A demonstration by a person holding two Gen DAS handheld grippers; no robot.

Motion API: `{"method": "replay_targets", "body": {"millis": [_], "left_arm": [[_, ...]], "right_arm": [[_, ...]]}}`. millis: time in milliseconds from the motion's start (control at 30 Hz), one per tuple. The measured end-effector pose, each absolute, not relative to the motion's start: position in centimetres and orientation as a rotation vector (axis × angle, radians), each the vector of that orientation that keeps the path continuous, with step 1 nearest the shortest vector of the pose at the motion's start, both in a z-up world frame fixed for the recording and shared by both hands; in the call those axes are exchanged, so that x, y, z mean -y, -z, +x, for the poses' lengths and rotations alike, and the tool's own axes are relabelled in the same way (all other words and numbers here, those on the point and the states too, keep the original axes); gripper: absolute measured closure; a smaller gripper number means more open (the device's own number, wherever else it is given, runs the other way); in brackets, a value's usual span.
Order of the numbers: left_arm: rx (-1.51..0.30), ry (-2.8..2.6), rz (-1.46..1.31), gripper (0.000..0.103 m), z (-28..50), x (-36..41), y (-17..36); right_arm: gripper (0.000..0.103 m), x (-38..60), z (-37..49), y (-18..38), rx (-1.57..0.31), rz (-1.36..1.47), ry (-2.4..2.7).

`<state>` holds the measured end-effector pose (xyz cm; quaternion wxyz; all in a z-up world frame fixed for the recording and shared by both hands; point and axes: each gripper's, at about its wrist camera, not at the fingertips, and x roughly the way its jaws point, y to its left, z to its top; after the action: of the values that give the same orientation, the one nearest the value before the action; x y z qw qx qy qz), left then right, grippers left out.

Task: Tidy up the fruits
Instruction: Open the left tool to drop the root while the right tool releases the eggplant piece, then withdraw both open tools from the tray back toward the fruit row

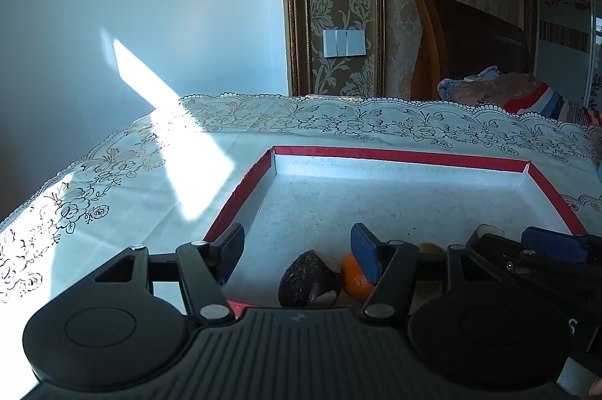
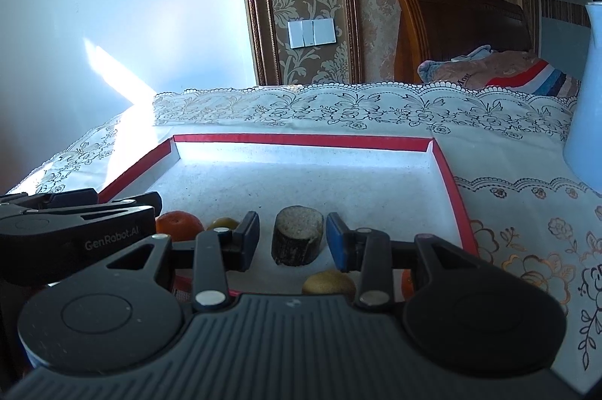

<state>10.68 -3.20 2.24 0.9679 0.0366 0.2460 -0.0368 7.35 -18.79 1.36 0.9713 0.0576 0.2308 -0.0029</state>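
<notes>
— Fruits sat where?
— Near the front of the red-rimmed tray (image 2: 457, 197): a kiwi (image 2: 328, 281), a dark cut stump (image 2: 297, 234) between the right tool (image 2: 293, 236) fingers, an orange (image 2: 177, 223).
— Tools?
— Both spread apart, gripping nothing; left tool (image 1: 297, 251) over a dark fruit (image 1: 306, 278).
— Beyond?
— Lace-clothed counter (image 2: 338, 110), then a bed headboard (image 2: 462, 24).

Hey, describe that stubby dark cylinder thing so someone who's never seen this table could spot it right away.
Find the shallow red-rimmed tray on the lace tablecloth. Near its front edge, framed between the fingers of the open right claw, stands the cylinder piece, upright. Unlike the round orange to its left and the round yellow-brown fruit in front, it has a flat pale top and dark, bark-like sides.
</notes>
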Motion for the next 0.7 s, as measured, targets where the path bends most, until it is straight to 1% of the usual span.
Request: {"method": "replay_targets", "body": {"millis": [67, 167, 200, 400, 500, 700], "left_arm": [[-0.499, 0.076, 0.072, 0.039, 10.6, 3.2, -2.3], [-0.485, 0.074, 0.067, 0.023, 10.2, 3.1, -2.6], [-0.477, 0.073, 0.068, 0.022, 10.0, 3.1, -2.8], [-0.469, 0.098, 0.07, 0.021, 8.9, 2.4, -3.0], [-0.475, 0.094, 0.037, 0.021, 7.8, 0.5, -2.8], [-0.464, 0.092, 0.002, 0.021, 4.4, -3.6, -2.1]], "right_arm": [[0.067, 18.8, 7.2, -1.4, -0.465, 0.12, 0.006], [0.067, 19.1, 6.9, -1.6, -0.459, 0.134, 0.006], [0.067, 19.2, 6.8, -1.6, -0.455, 0.14, 0.007], [0.067, 20.3, 5.1, -2.0, -0.437, 0.178, 0.011], [0.062, 20.9, 3.5, -2.1, -0.422, 0.191, 0.016], [0.062, 22.0, 0.2, -1.9, -0.407, 0.213, -0.018]]}}
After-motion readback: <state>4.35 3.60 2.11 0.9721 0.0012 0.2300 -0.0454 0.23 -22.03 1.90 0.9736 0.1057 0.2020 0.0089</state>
